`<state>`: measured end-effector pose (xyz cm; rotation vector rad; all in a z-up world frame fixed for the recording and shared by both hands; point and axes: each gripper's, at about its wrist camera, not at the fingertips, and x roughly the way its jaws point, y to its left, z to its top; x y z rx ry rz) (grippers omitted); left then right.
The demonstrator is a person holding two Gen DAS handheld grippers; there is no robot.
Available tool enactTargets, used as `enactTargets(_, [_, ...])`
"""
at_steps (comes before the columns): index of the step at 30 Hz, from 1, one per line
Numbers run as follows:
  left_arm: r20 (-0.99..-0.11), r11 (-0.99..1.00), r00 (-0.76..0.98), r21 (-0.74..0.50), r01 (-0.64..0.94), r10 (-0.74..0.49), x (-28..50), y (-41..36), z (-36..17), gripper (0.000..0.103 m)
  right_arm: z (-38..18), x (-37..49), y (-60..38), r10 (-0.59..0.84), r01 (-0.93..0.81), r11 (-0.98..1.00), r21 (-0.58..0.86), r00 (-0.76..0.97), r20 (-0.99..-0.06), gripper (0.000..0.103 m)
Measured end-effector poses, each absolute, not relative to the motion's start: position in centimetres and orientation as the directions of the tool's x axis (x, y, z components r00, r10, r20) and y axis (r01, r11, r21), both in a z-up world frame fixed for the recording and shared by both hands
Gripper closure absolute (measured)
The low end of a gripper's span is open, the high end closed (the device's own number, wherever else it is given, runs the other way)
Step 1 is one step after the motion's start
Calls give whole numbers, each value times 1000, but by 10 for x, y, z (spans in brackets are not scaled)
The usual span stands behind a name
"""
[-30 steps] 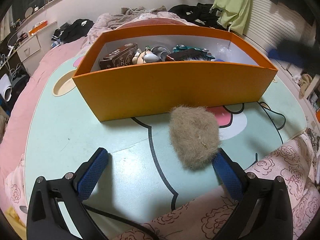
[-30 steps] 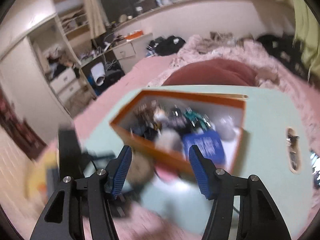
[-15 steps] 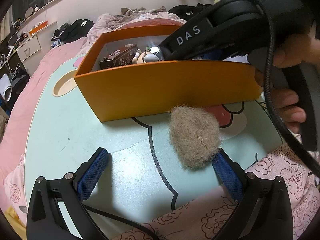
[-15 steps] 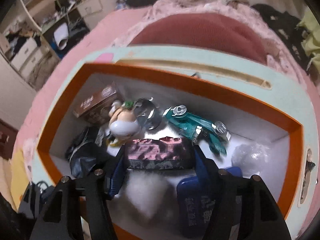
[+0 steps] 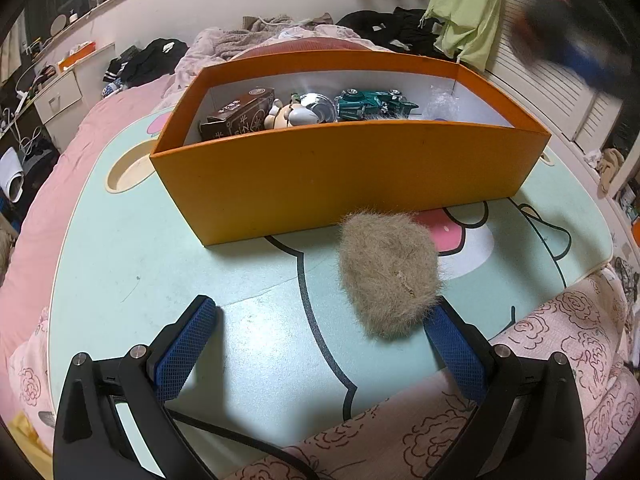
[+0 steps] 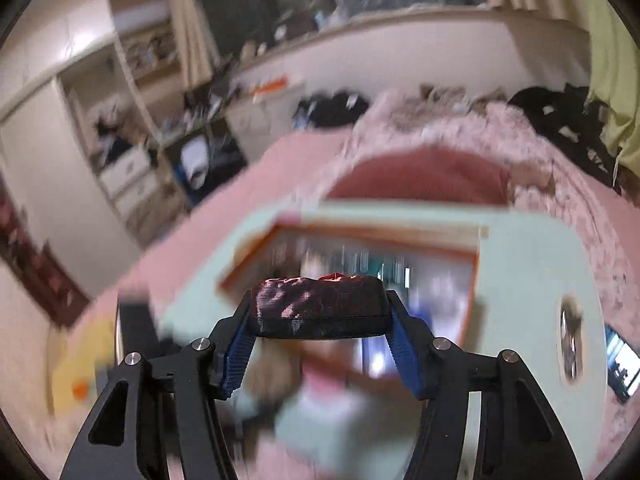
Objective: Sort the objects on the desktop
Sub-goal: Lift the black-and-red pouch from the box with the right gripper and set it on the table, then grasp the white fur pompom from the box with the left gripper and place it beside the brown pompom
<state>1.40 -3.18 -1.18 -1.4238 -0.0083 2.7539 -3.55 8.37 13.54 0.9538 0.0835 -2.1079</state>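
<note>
My right gripper (image 6: 320,314) is shut on a dark red patterned pouch (image 6: 312,300) and holds it in the air above the table, with the orange box (image 6: 348,232) blurred below and beyond it. In the left wrist view that gripper is only a dark blur (image 5: 568,52) at the upper right. My left gripper (image 5: 320,312) rests open over the mint table (image 5: 120,280), in front of the orange box (image 5: 340,176). A beige furry ball (image 5: 390,276) lies on the table against the tip of its right finger (image 5: 452,344), not gripped.
Inside the box lie a brown carton (image 5: 236,116), a small figurine (image 5: 288,114), a teal toy car (image 5: 372,104) and clear plastic wrap (image 5: 440,100). A round cup hole (image 5: 128,172) is sunk into the table at the left. Pink bedding surrounds the table.
My right gripper reached into the box, closed on the dark red pouch and lifted it out, pulling back. The left gripper and the furry ball stayed put.
</note>
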Motion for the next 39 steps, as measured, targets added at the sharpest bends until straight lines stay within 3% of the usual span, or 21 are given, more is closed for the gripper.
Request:
enactTargets(5, [-815, -999, -578, -24, -29, 37, 15, -32, -12, 0, 77, -29, 82, -527, 667, -726, 165, -387, -756, 42])
enactTargets(10, [-815, -999, -579, -25, -28, 36, 16, -31, -11, 0, 46, -56, 74, -431, 612, -788, 66, -472, -769, 39])
enactTargets(11, [-815, -999, -578, -24, -28, 36, 15, -31, -12, 0, 45, -55, 73, -421, 618, -785, 41, -483, -768, 32])
enactTargets(12, [-815, -999, -579, -24, -28, 36, 15, -32, -12, 0, 43, -53, 71, -397, 616, -788, 17, -486, -779, 11])
enactTargets(13, [-815, -999, -579, -26, -28, 37, 16, -31, -11, 0, 41, -51, 73, -368, 603, -797, -12, -502, -782, 3])
enactTargets(15, [-815, -999, -579, -24, -28, 36, 15, -32, -12, 0, 36, -46, 85, -362, 586, -810, -24, -532, -766, 1])
enactTargets(32, [-800, -999, -599, -36, -18, 40, 23, -38, 0, 1, 35, -48, 103, -345, 535, -844, -24, -578, -740, 0])
enactTargets(34, [-781, -999, -622, -47, -22, 51, 24, -39, 11, 7, 35, -47, 104, -346, 535, -844, -23, -578, -739, 0])
enactTargets(36, [-750, -988, -645, -142, -59, 146, 24, -40, 33, 20, 35, -48, 103, -345, 535, -844, -25, -578, -739, 0])
enactTargets(39, [-685, -963, -680, -237, -131, 261, 18, -35, 72, 23, 36, -46, 104, -346, 536, -844, -24, -579, -738, 0])
